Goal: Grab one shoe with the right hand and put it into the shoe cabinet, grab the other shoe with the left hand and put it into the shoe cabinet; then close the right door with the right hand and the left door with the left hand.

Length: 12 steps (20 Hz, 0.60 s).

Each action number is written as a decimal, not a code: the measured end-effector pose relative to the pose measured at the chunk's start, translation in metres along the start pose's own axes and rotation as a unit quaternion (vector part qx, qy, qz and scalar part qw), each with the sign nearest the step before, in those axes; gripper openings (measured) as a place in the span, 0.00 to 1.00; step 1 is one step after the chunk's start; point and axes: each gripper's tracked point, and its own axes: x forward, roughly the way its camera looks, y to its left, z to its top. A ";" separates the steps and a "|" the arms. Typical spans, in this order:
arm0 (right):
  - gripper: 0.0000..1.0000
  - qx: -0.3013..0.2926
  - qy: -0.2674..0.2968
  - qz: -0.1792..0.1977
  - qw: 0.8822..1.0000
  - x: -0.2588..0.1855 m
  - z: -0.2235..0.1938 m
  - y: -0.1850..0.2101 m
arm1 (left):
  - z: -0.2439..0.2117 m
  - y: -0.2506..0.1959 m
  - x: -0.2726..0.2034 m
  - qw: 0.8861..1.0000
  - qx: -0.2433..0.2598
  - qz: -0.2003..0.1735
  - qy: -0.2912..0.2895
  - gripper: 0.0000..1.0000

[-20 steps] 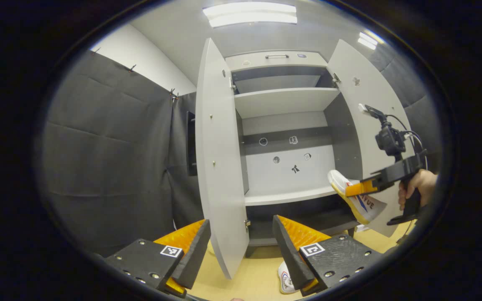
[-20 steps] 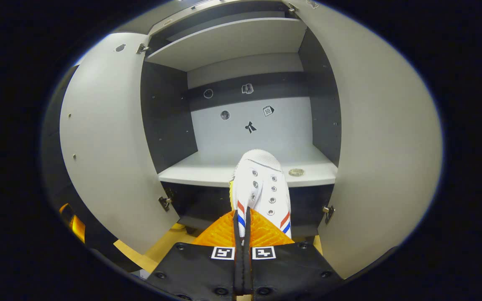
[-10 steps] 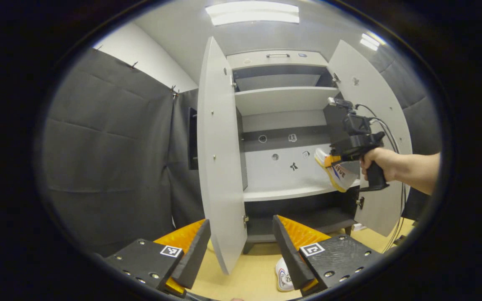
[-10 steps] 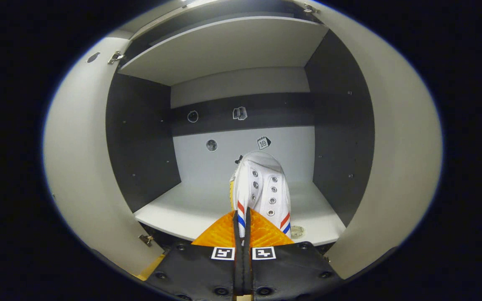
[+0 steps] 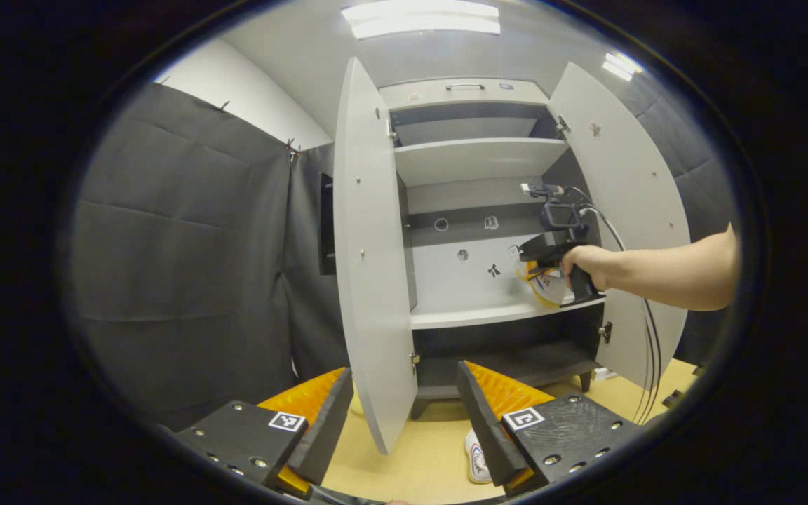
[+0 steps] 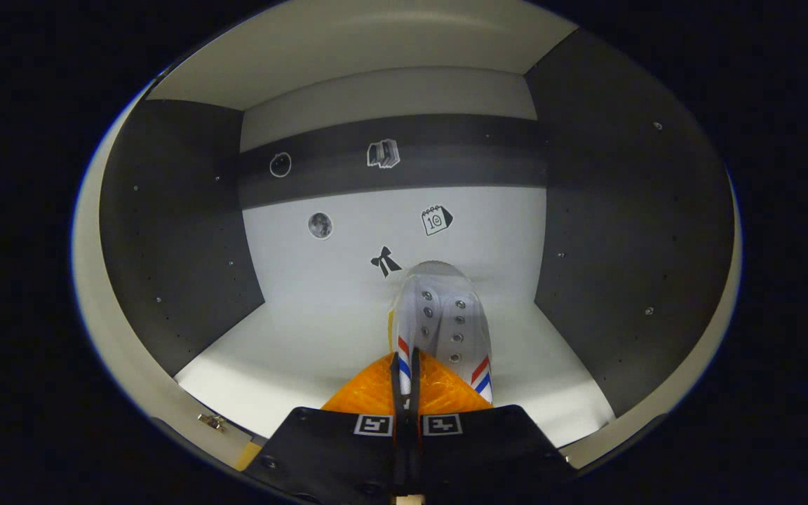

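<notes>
The grey shoe cabinet (image 5: 474,158) stands with its left door (image 5: 369,266) and right door (image 5: 628,210) both swung open. In the right gripper view, my right gripper (image 6: 406,365) is shut on the heel end of a white shoe (image 6: 442,315) with red and blue stripes. The shoe's toe points at the back wall, over the middle shelf (image 6: 292,351). I cannot tell if its sole touches the shelf. The left gripper view shows that gripper (image 5: 551,249), a hand (image 5: 583,263) and the shoe (image 5: 544,284) inside the cabinet. My left gripper (image 5: 404,372) is open and empty, low before the left door. The other white shoe (image 5: 475,459) lies on the floor beside its right finger.
Small stickers (image 6: 383,153) dot the cabinet's back wall. A drawer with a handle (image 5: 463,87) tops the cabinet, and a dark bottom shelf (image 5: 509,365) sits near the floor. Cables (image 5: 646,351) hang from the right gripper by the right door. The floor (image 5: 425,456) is light wood.
The right gripper has carried its shoe up and forward, from in front of the cabinet into the middle compartment above the shelf. The left gripper has barely moved and stays open.
</notes>
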 end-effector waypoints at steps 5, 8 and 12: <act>0.30 -0.026 -0.070 0.016 0.997 -0.017 0.028 0.010 | -0.022 -0.019 0.017 0.999 -0.020 -0.033 0.022 0.87; 0.85 -0.032 -0.119 0.029 0.992 -0.056 0.045 0.015 | -0.034 -0.030 0.035 0.997 -0.034 -0.056 0.036 0.86; 1.00 -0.025 -0.173 0.035 0.984 -0.122 0.049 0.010 | -0.047 -0.045 0.061 0.993 -0.037 -0.093 0.055 0.87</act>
